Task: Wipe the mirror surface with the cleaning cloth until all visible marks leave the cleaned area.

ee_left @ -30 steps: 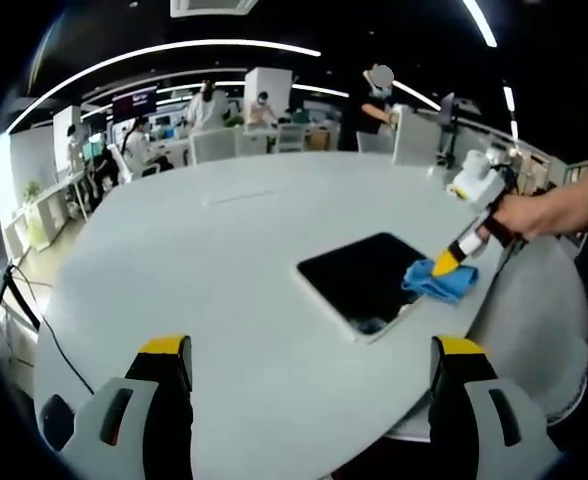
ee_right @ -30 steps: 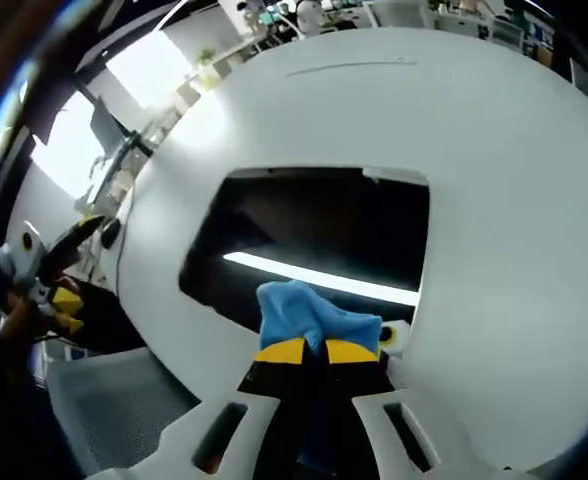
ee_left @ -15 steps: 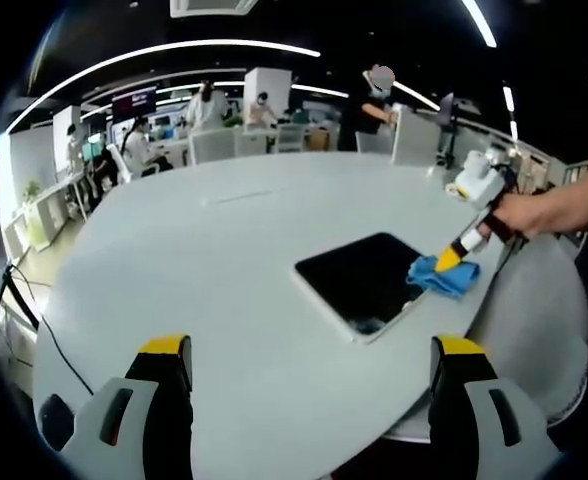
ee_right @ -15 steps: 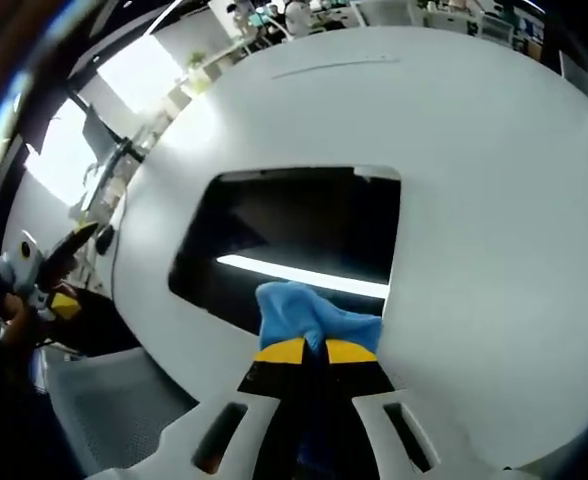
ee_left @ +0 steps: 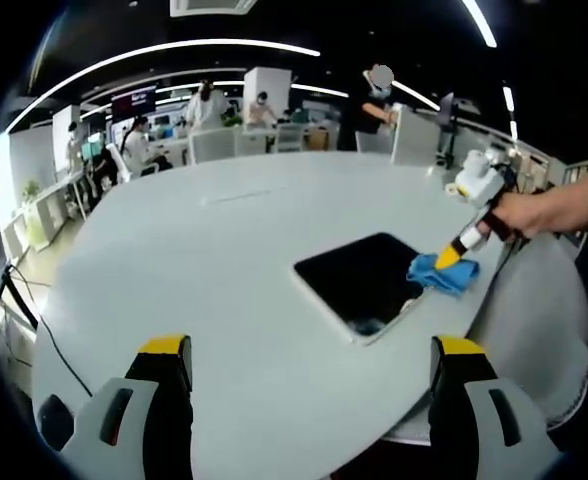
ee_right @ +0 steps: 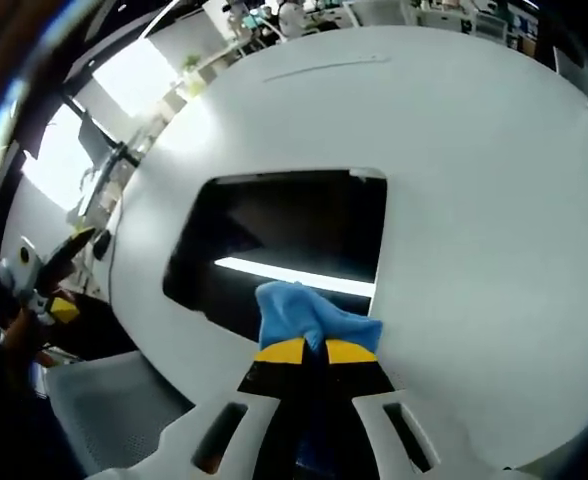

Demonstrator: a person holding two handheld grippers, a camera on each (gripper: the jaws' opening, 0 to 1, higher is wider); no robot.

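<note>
The right claw (ee_right: 306,349) is clenched on the blue cloth (ee_right: 309,315), which bunches out just past its yellow tips and presses on the near edge of the mirror (ee_right: 284,235) (a dark slab reflecting a ceiling light). The mirror lies flat on the pale worktop (ee_right: 474,200). The left claw (ee_left: 309,350) hangs released, jaws wide apart, well short of the mirror; marks on the glass are probably too faint to judge.
</note>
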